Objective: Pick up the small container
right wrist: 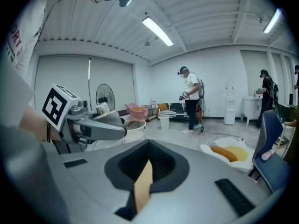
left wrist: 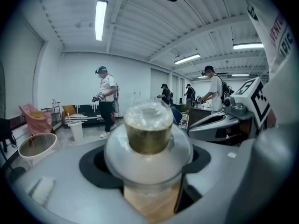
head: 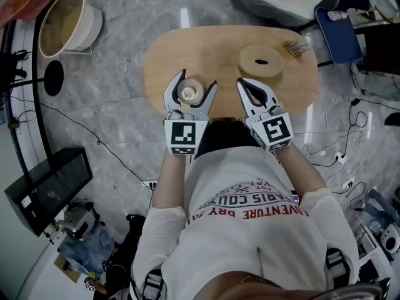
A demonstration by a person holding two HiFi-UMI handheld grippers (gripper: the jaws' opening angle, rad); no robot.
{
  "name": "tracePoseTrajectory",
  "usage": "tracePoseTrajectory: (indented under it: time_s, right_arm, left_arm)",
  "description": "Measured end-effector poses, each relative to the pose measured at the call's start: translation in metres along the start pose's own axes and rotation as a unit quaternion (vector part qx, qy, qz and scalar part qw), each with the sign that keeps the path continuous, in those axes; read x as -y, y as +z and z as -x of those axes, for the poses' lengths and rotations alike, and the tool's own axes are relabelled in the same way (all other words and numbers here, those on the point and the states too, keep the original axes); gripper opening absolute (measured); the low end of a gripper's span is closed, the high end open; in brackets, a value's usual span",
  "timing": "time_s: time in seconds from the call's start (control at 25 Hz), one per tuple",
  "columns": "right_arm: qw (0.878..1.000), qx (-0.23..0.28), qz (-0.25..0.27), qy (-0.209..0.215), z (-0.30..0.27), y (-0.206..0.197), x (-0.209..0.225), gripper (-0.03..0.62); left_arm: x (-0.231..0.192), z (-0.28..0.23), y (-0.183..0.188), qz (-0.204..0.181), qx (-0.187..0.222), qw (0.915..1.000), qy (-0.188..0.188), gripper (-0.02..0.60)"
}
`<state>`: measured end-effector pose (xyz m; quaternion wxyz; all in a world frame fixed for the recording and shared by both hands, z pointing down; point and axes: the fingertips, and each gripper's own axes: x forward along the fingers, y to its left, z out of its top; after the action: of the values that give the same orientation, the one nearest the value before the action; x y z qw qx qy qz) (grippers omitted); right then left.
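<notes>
The small container [head: 190, 92], a clear lidded cup with a golden-brown filling, sits at the near edge of the oval wooden table [head: 164, 58]. My left gripper [head: 198, 80] has a jaw on each side of it and is shut on it. In the left gripper view the small container [left wrist: 148, 135] fills the space between the jaws, with bare table wood just below it. My right gripper [head: 244, 84] hovers over the table edge to the right, shut and holding nothing. In the right gripper view, only a thin strip of table shows through the right gripper [right wrist: 147, 174].
A round wooden disc with a centre hole [head: 261, 60] and a small packet [head: 295, 47] lie on the far right of the table. A cream bucket [head: 65, 21], a blue chair [head: 340, 33] and loose floor cables [head: 340, 149] surround it. Other people stand farther back.
</notes>
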<state>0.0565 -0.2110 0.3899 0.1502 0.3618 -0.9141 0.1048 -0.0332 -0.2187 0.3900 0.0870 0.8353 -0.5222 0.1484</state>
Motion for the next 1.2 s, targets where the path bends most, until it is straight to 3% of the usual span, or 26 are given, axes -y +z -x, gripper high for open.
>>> tracePoseTrajectory:
  time_s: [0.68,1.2]
  right_arm:
    - [0.991,0.121,0.051,0.005,0.066,0.131,0.031,-0.004]
    - [0.987,0.147,0.061,0.031,0.065,0.155,0.026,-0.005]
  left_arm:
    - [0.014,0.07,0.161,-0.05,0.089,0.9943,0.033,0.342]
    - [0.003,0.069,0.171,-0.061,0.085,0.9932,0.051,0.342]
